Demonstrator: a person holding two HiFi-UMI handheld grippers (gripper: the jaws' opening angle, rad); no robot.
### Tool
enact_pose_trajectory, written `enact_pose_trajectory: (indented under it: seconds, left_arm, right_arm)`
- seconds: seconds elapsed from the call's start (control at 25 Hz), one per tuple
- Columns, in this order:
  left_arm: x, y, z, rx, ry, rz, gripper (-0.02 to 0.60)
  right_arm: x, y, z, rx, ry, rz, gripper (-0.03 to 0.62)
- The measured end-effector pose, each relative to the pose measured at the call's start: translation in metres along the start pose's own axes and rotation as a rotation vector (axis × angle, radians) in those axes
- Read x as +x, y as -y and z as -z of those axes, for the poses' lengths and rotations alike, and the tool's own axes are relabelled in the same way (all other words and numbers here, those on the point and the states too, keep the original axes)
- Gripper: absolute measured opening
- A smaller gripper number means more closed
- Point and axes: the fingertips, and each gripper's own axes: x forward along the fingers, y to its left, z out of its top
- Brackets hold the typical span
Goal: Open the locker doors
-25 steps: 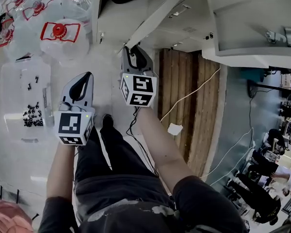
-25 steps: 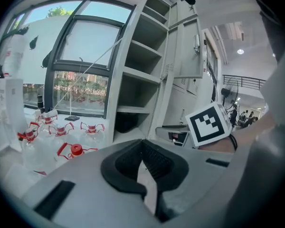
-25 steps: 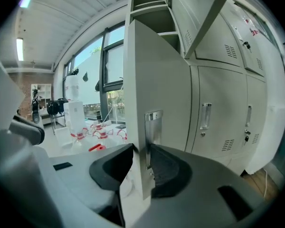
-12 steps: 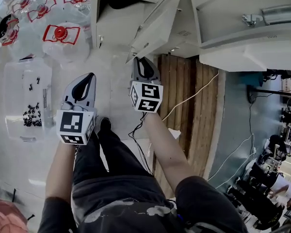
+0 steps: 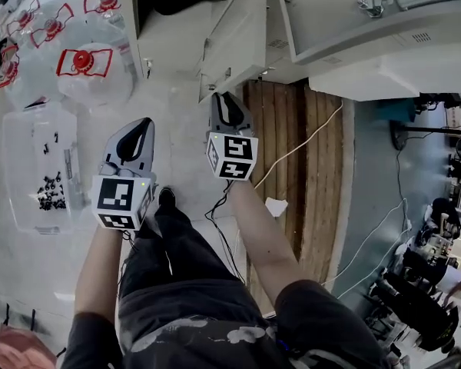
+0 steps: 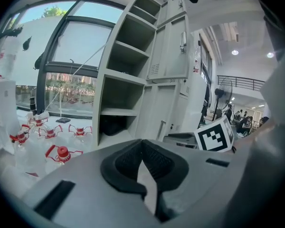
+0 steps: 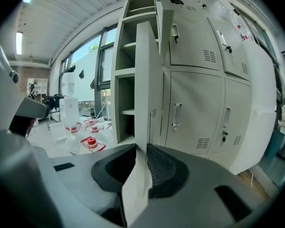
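Observation:
A grey locker bank (image 5: 369, 21) fills the top of the head view. One tall door (image 5: 234, 41) stands swung out from it, seen edge-on in the right gripper view (image 7: 143, 80). My right gripper (image 5: 225, 98) is at that door's free edge. Its jaws have just been closing, and the edge runs between the pads (image 7: 159, 167), which pinch it (image 7: 141, 148). My left gripper (image 5: 141, 123) hangs to the left over the floor, tips together and empty (image 6: 142, 144). Open shelves (image 6: 126, 94) show behind the door. Other doors (image 7: 197, 113) stay closed.
Water jugs with red caps (image 5: 81, 61) stand on the floor at upper left. A clear box of black screws (image 5: 50, 187) lies beside the left gripper. A wooden pallet (image 5: 292, 152) with a white cable (image 5: 311, 141) lies to the right. People work at the far right (image 5: 434, 283).
The right gripper has moved sideways with the door edge between its jaws, and the door has swung further from the locker. The left gripper has drifted along beside it, still empty.

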Motion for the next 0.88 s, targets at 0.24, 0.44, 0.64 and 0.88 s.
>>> enact_pose_trajectory:
  seconds: [0.24,0.44,0.64,0.88]
  left_arm:
    - [0.005,0.013,0.003,-0.003,-0.009,0.041,0.009]
    - [0.002,0.013,0.008,-0.018,-0.015,0.045,0.009]
    - [-0.008,0.011,0.008,-0.018,-0.010,0.050,0.009]
    - [-0.028,-0.004,0.005,-0.020,-0.003,0.022,0.009]
  right_arm:
    - [-0.005,0.014,0.003,0.000,-0.010,0.036,0.094]
    - [-0.007,0.023,0.003,-0.008,-0.023,0.075,0.094]
    - [-0.011,0.033,0.005,-0.006,-0.038,0.102,0.094]
    - [-0.018,0.038,0.003,-0.013,-0.047,0.119,0.097]
